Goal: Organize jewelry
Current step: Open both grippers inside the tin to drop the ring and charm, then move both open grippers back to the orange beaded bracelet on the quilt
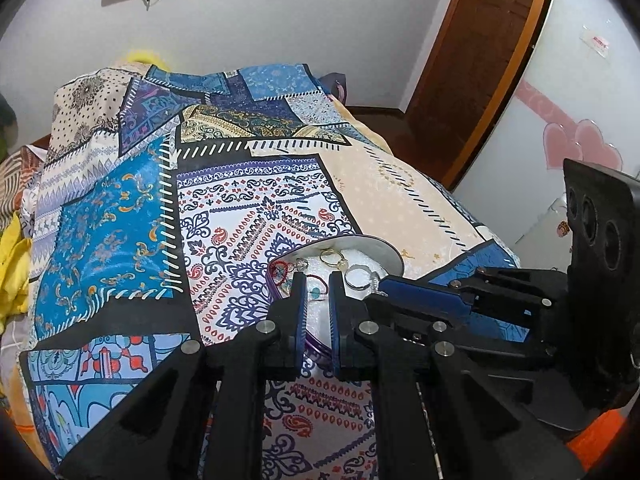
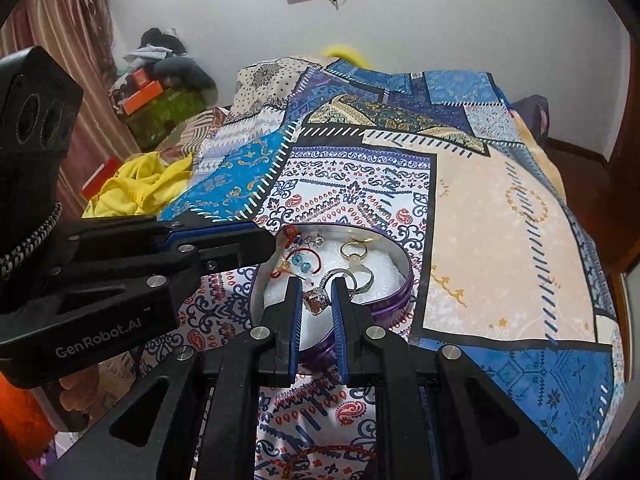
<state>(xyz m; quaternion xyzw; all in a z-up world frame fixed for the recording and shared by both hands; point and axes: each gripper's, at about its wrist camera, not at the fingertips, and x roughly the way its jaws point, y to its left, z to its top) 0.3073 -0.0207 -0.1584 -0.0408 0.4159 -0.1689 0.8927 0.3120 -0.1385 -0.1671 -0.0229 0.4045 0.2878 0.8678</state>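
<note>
A round purple tin [image 2: 404, 294] with white padding lies on the patterned bedspread and holds jewelry: a gold ring [image 2: 354, 251], silver rings [image 2: 362, 278], blue stone earrings [image 2: 301, 263], red cord pieces [image 2: 294, 234] and a sparkly ring [image 2: 316, 300]. My right gripper [image 2: 316, 284] hangs over the tin's near part, jaws slightly apart around the sparkly ring; contact is unclear. My left gripper [image 1: 318, 280] is narrowly open over the tin [image 1: 390, 256], a small blue stone [image 1: 316, 291] between its tips. The gold ring [image 1: 332, 258] and a silver ring [image 1: 356, 276] show beyond it.
The bedspread [image 2: 492, 240] covers the whole bed. A red bracelet [image 2: 320, 454] lies on it near me. Yellow cloth [image 2: 140, 188] and boxes [image 2: 142, 94] sit at the left. A wooden door [image 1: 480, 60] and a white cabinet [image 1: 560, 100] stand to the right.
</note>
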